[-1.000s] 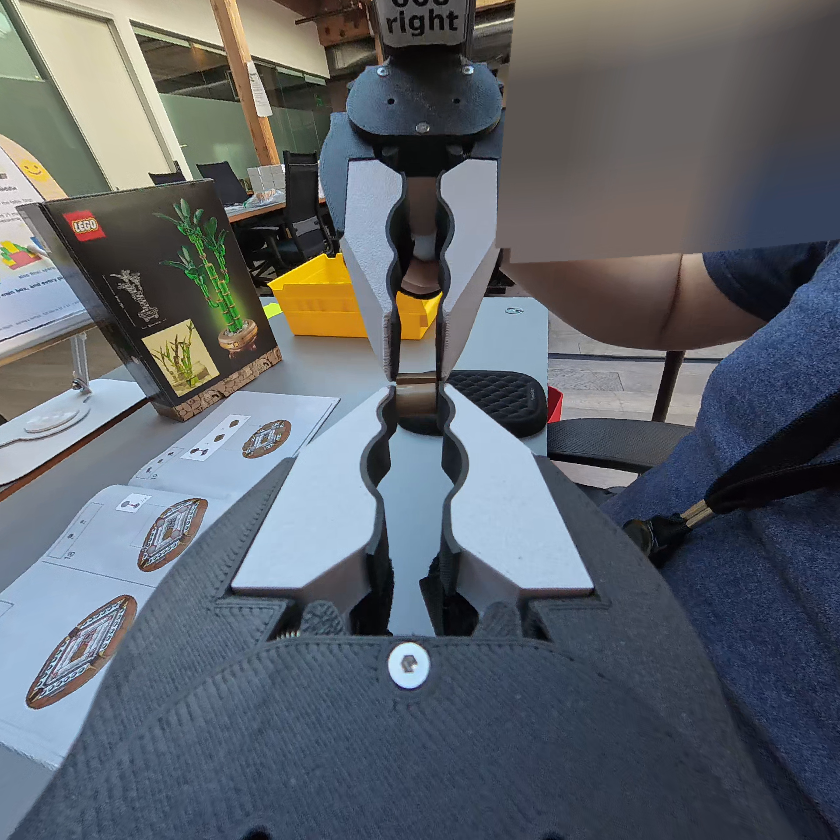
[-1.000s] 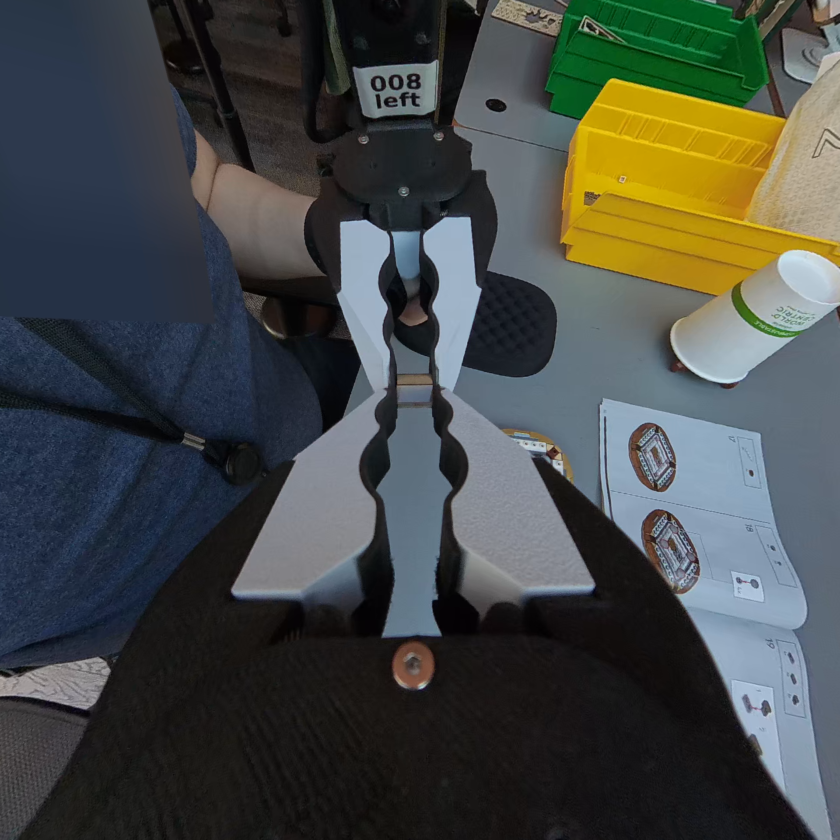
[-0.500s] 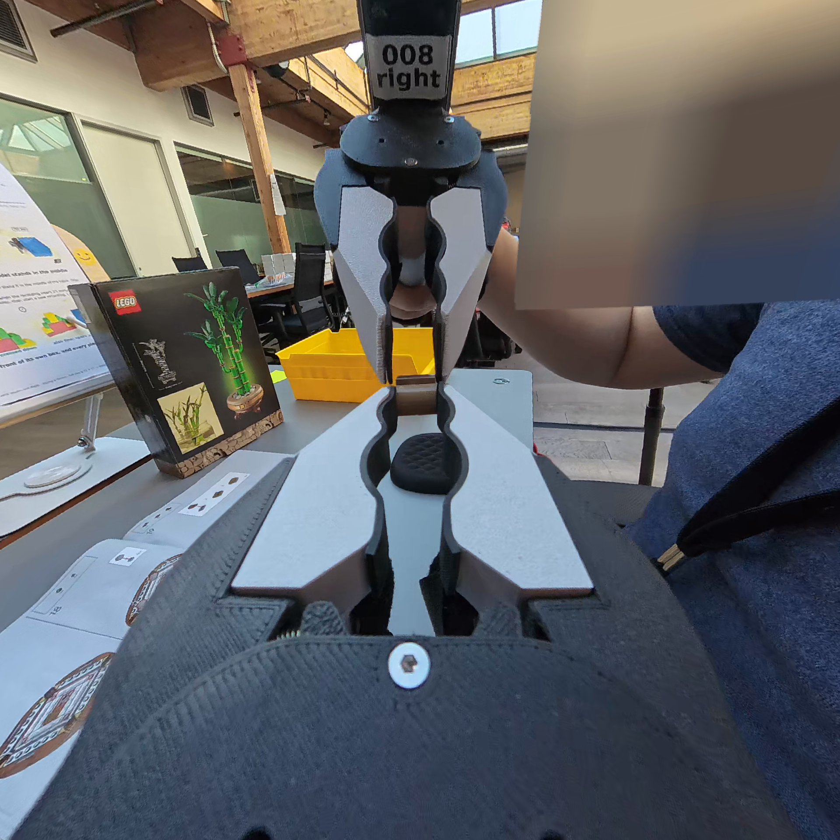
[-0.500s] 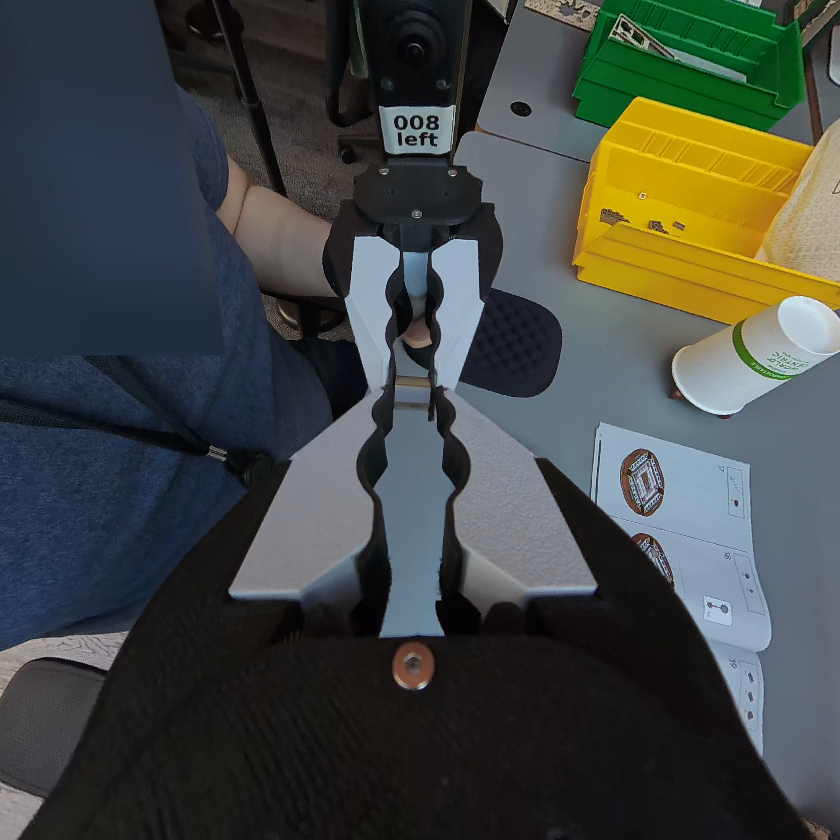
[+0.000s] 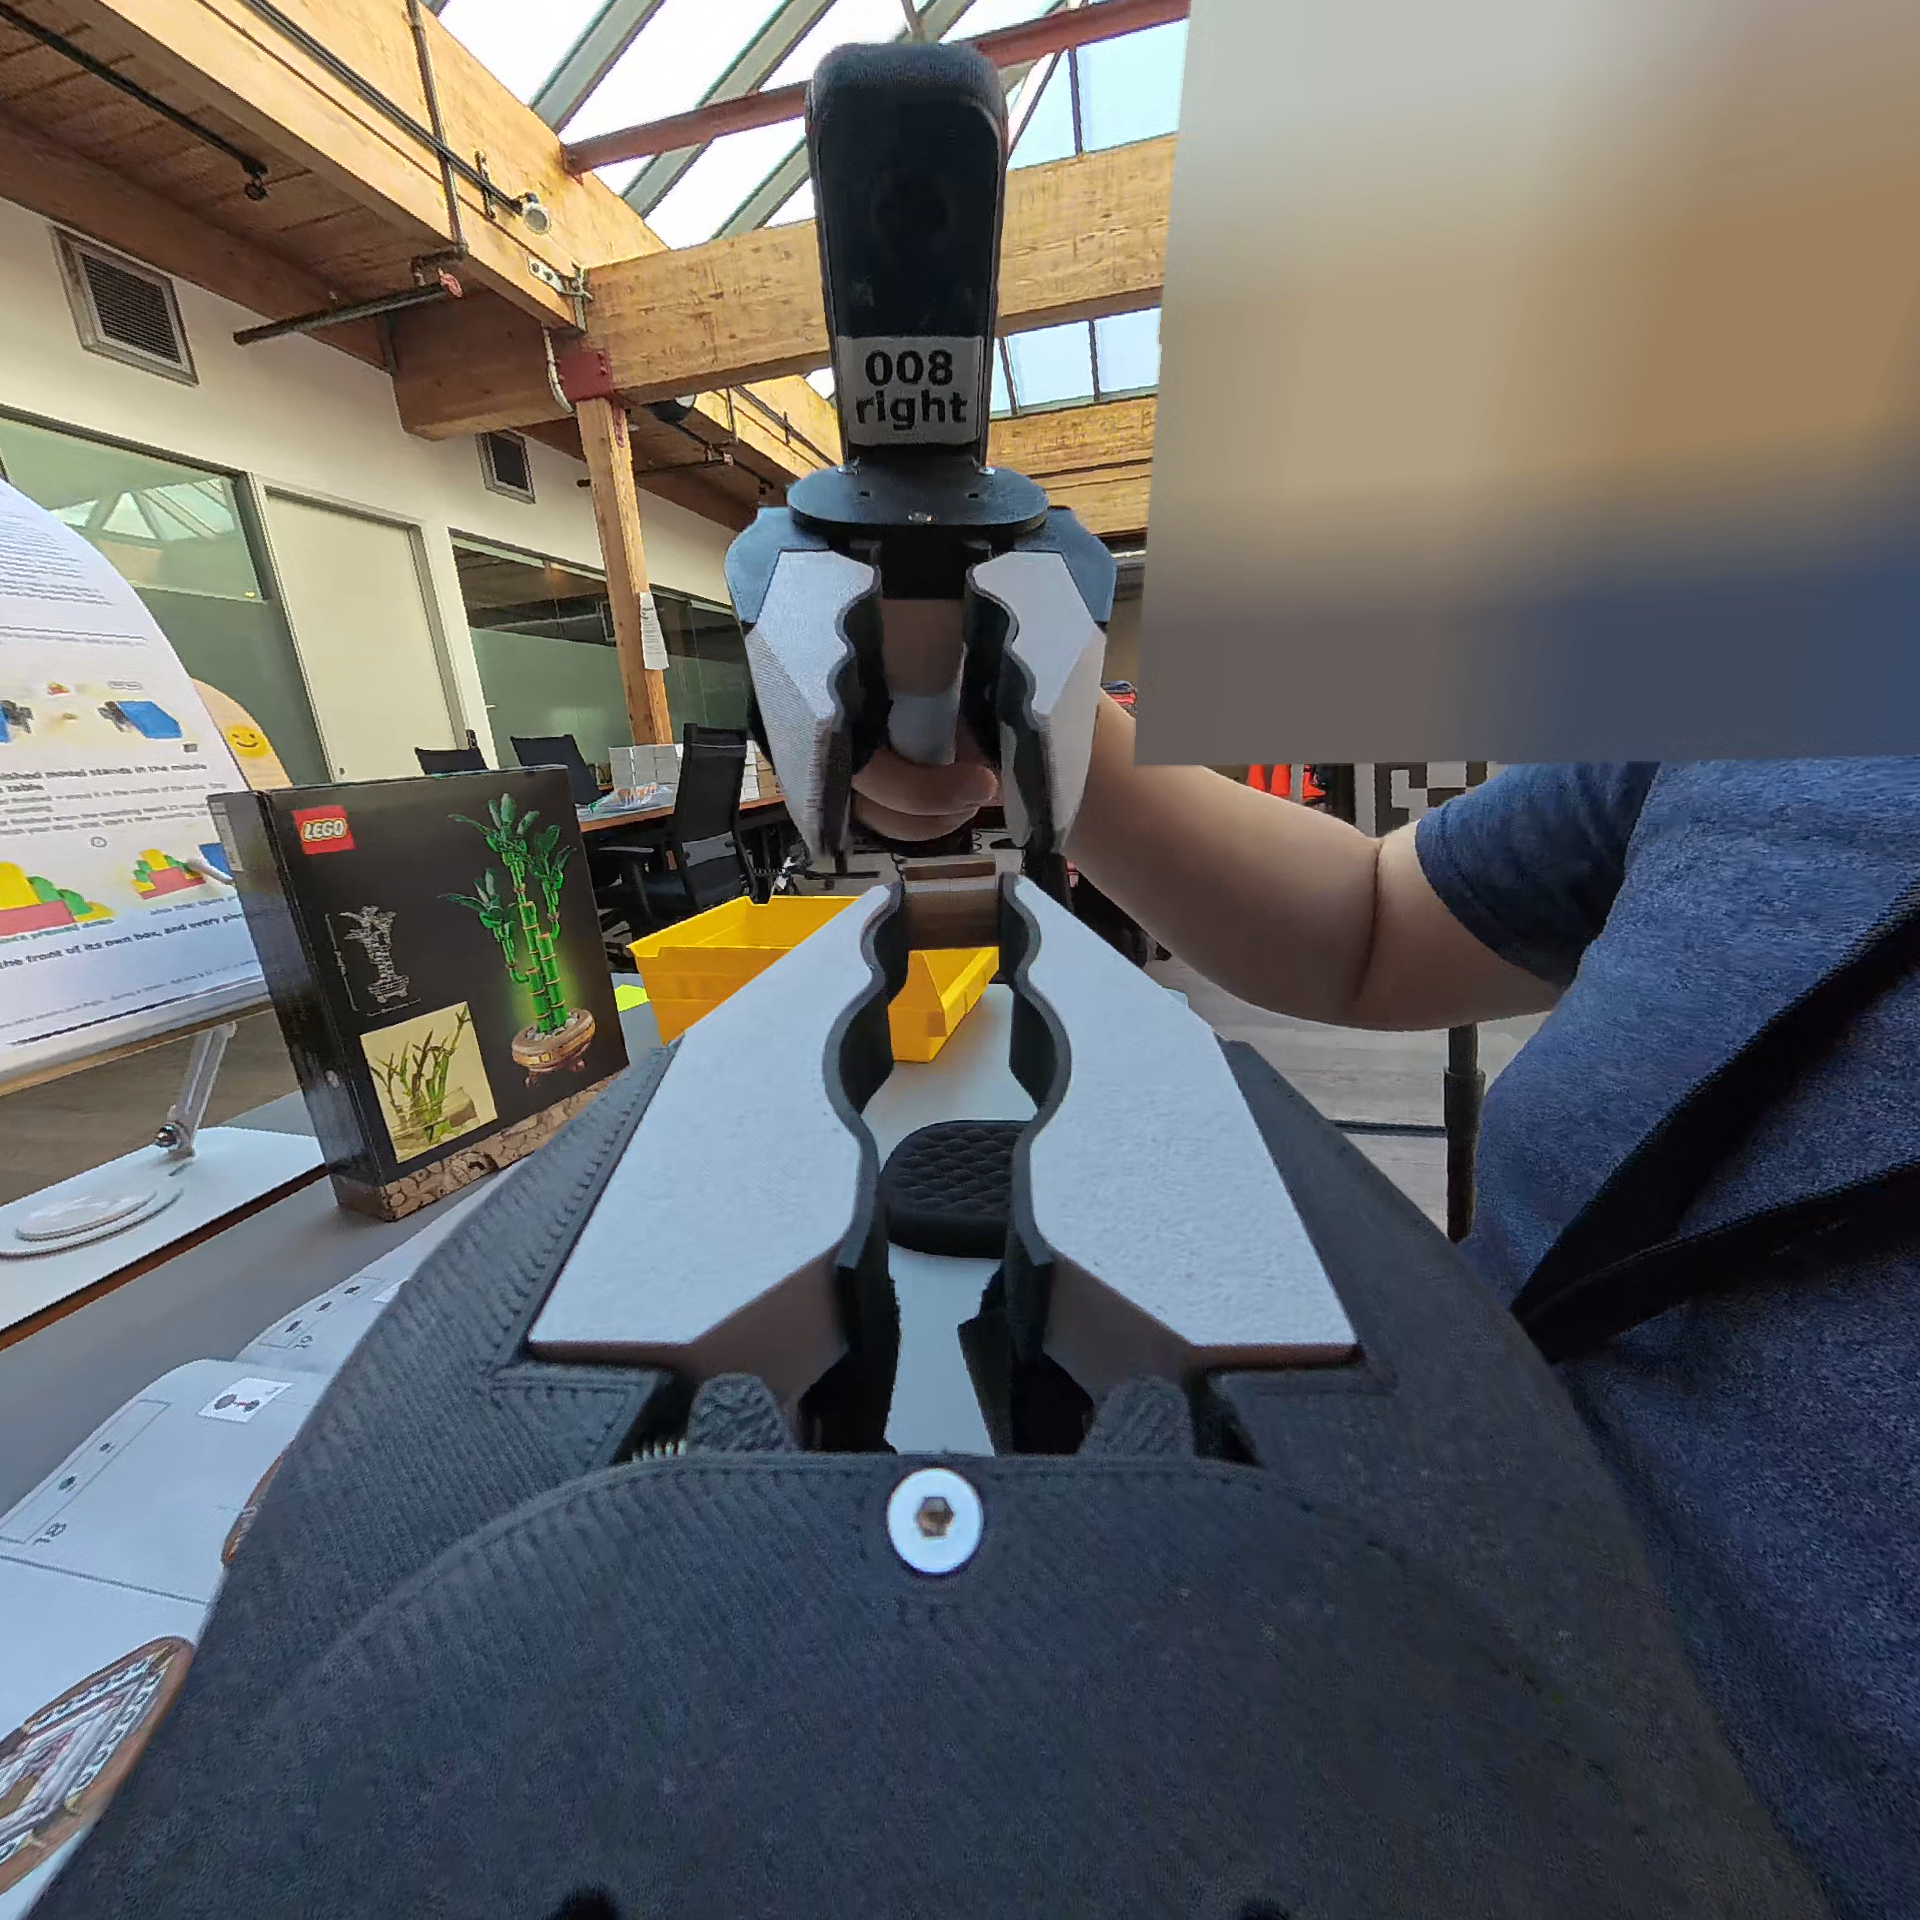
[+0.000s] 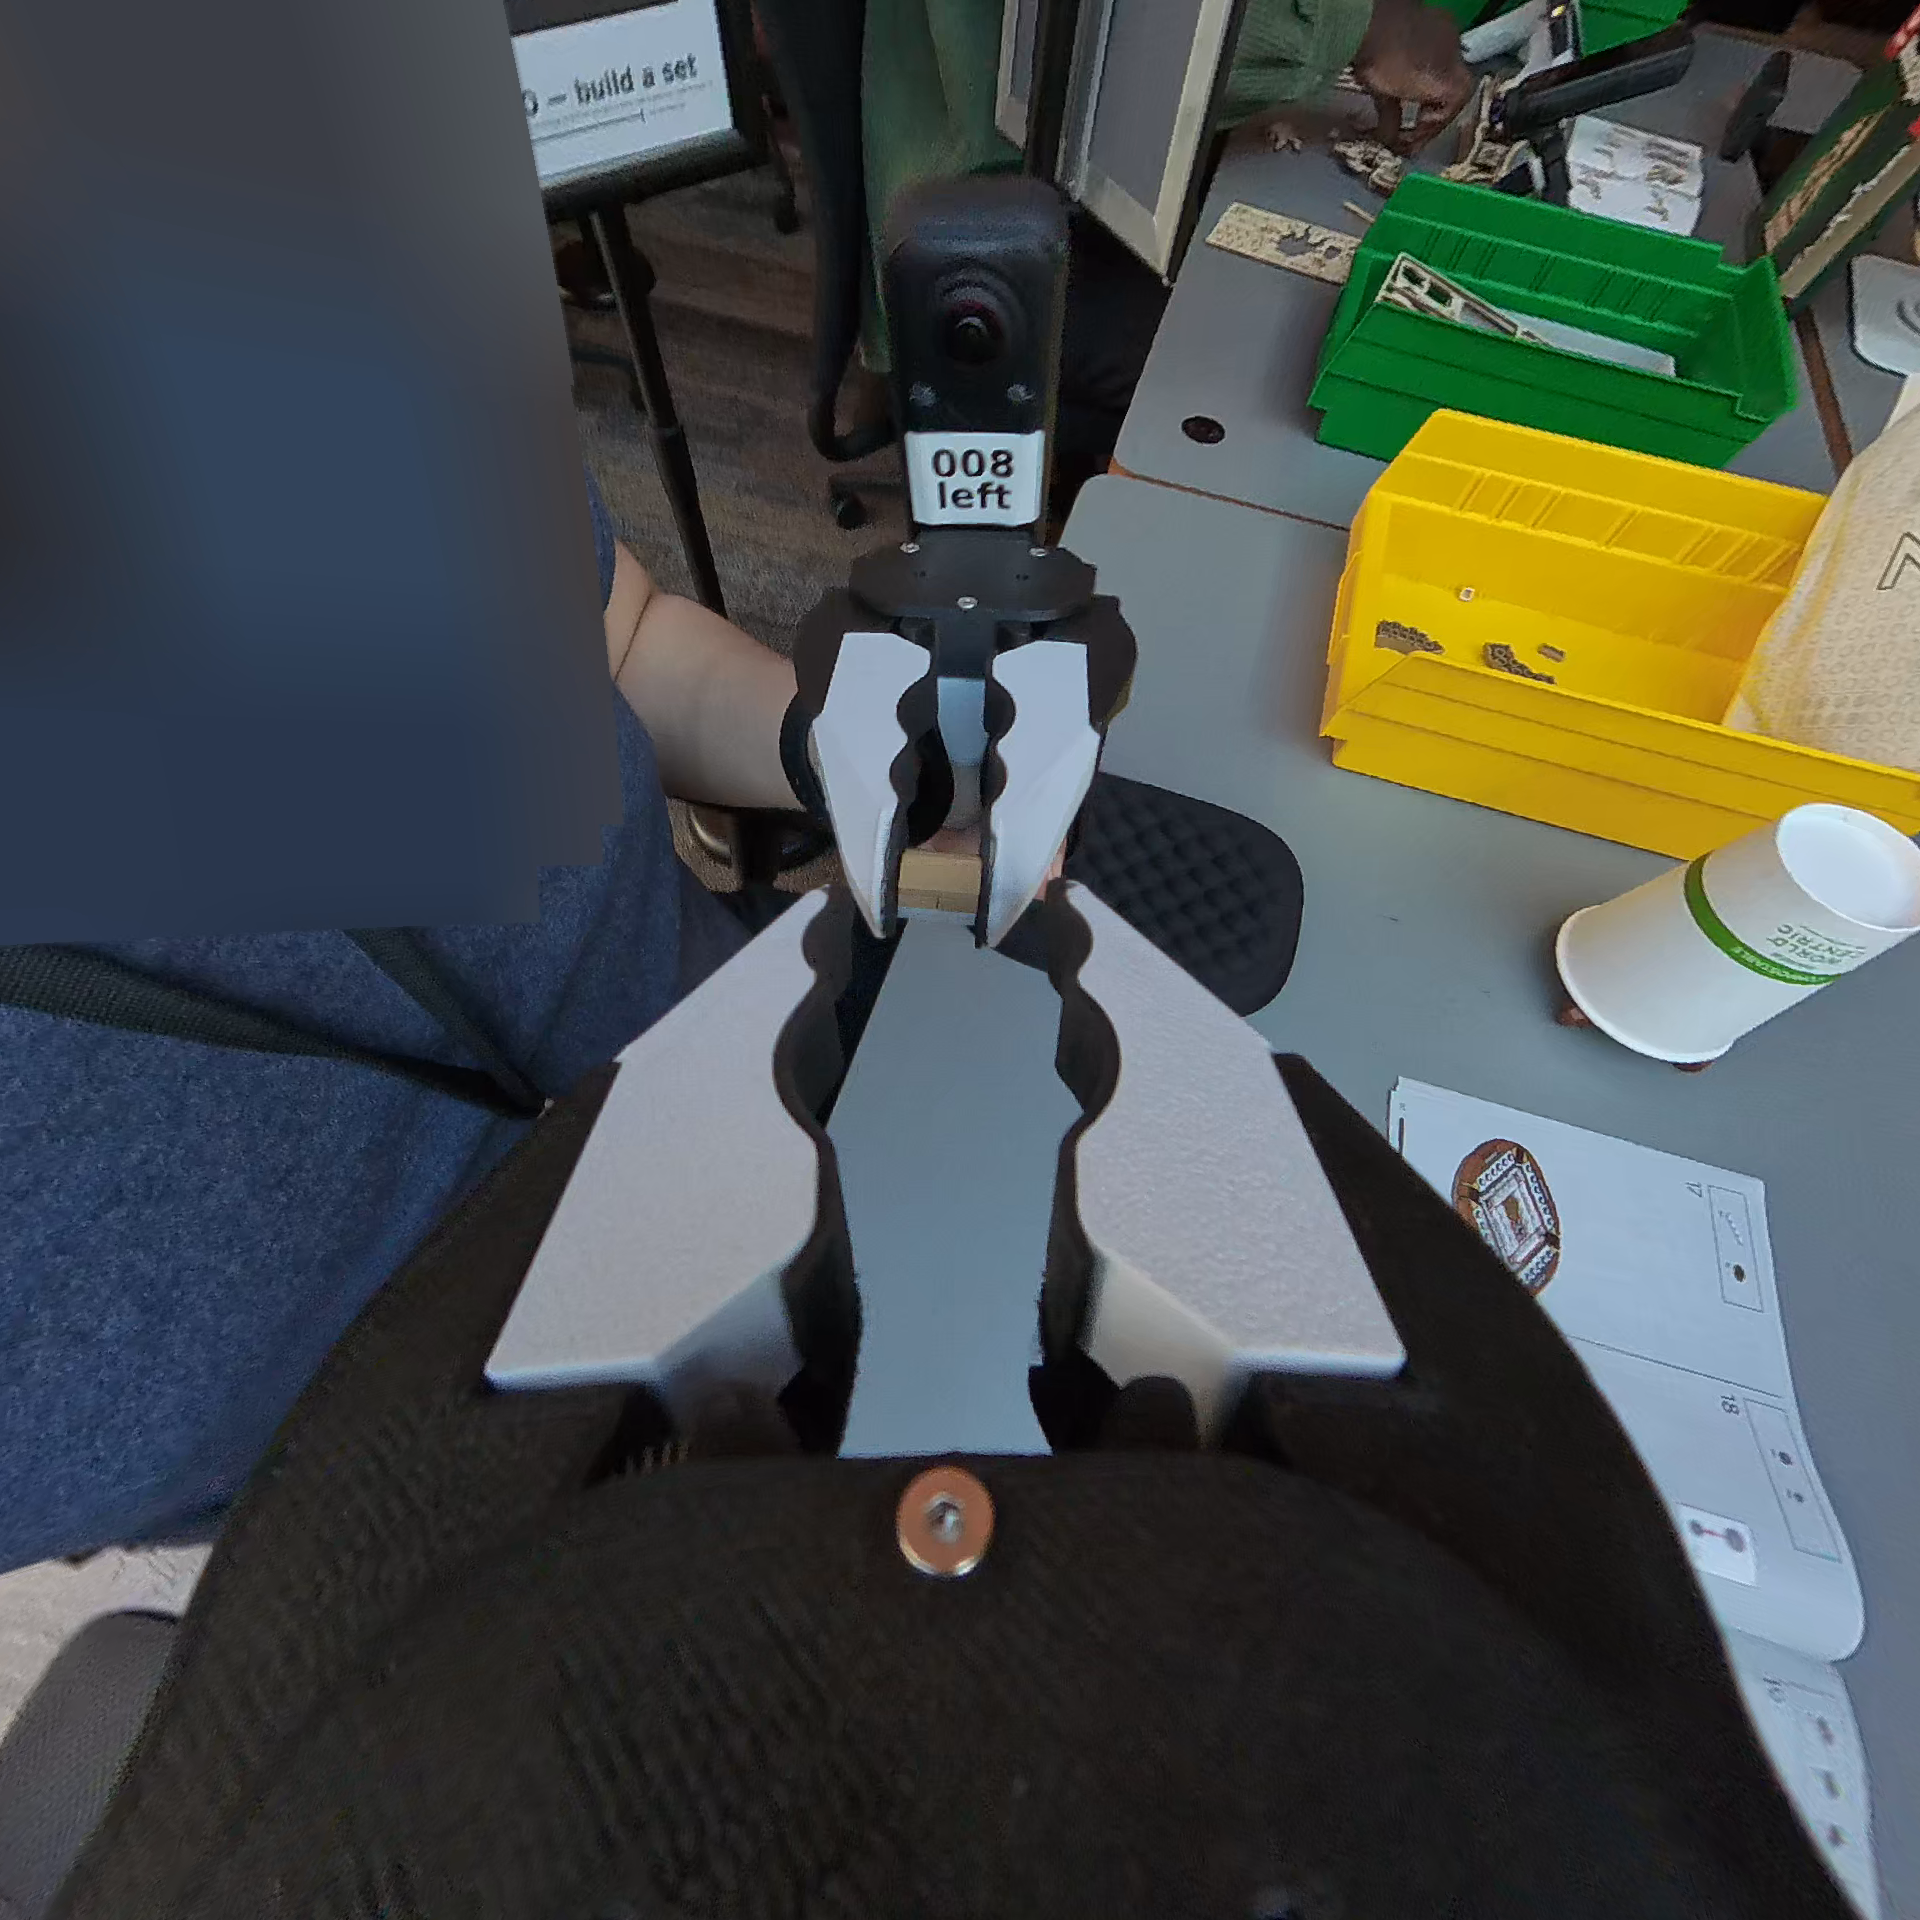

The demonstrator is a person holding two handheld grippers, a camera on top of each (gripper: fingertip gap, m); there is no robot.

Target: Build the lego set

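Note:
A small brown lego piece (image 5: pixel 951 920) is clamped between the tips of my left gripper (image 5: pixel 951 902), which is shut on it and held up in the air. My right gripper (image 5: pixel 935 844) faces it tip to tip with its jaws spread apart, just past the piece and not gripping it. In the right wrist view my right gripper (image 6: pixel 943 906) is open, with its fingertips either side of the left gripper (image 6: pixel 932 923). The piece (image 6: pixel 940 881) shows tan there, between the left fingers.
On the grey table (image 6: pixel 1455 935) are a yellow bin (image 6: pixel 1558 644), a green bin (image 6: pixel 1558 312), a paper cup on its side (image 6: pixel 1745 935), an open instruction booklet (image 6: pixel 1621 1299) and a black pad (image 6: pixel 1195 894). The lego box (image 5: pixel 436 977) stands at left. A person in a blue shirt is close. The grippers are tip to tip, or close to it.
My right gripper has opened and let go of the brown piece. The left gripper still holds it. Both grippers have lifted and tilted upward away from the table.

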